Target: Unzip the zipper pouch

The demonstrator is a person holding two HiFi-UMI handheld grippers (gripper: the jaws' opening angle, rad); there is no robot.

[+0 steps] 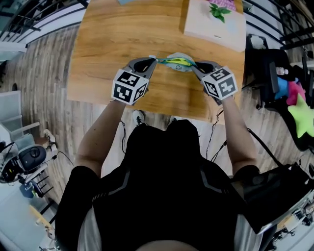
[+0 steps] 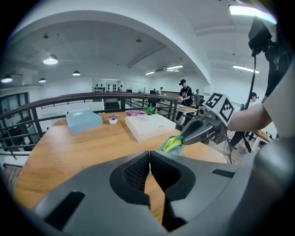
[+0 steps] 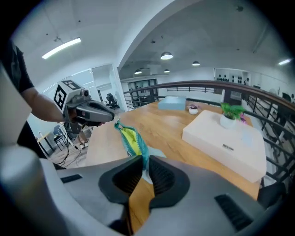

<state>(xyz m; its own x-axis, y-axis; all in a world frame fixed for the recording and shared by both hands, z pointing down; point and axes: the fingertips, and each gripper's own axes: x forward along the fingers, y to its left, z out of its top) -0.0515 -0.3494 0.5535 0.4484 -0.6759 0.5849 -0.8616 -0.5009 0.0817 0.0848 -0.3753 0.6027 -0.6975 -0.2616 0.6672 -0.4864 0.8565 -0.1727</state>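
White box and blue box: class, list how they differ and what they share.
The white box carries a potted plant; the blue box has a bare top. The white box lies nearer the zipper pouch, the blue box farther back. Both are flat, rectangular and rest on the wooden table.

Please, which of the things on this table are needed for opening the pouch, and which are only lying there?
Needed:
- zipper pouch, one end pinched in the right claw
- left claw, shut, at the pouch's other end

Only lying there:
- white box with a potted plant on it
- light blue box
- small pot
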